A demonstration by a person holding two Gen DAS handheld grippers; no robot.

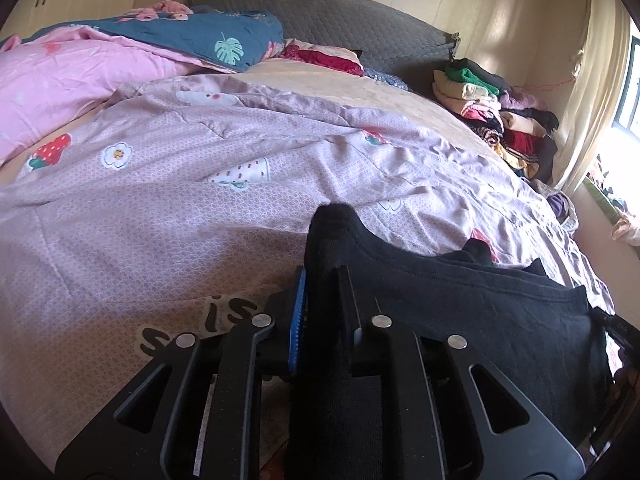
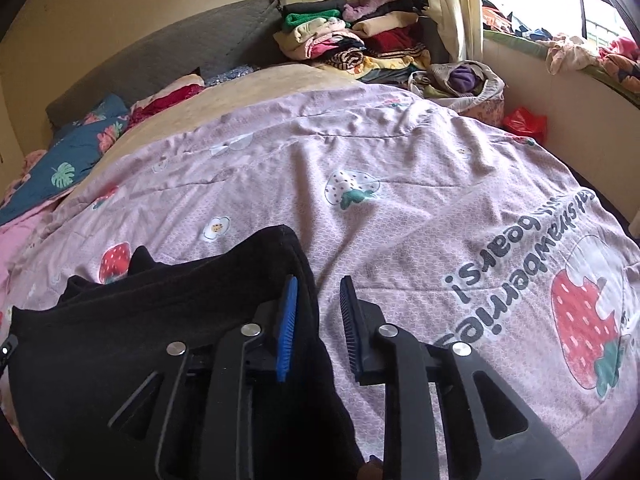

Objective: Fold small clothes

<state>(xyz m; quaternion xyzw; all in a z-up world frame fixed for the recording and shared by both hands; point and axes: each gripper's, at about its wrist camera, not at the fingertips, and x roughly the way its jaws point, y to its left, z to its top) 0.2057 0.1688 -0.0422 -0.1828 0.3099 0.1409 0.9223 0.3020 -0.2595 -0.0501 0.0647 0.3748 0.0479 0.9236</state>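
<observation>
A black garment lies on the pink strawberry-print quilt. My left gripper is shut on the garment's left edge; cloth fills the gap between the fingers and bunches up above them. In the right wrist view the same black garment spreads to the left. My right gripper is open, with the garment's right edge lying against the left blue pad and the right finger clear over the quilt.
Stacks of folded clothes sit at the bed's far right corner, also in the right wrist view. A pink and blue duvet is heaped at the far left. A grey headboard, curtain and window ledge border the bed.
</observation>
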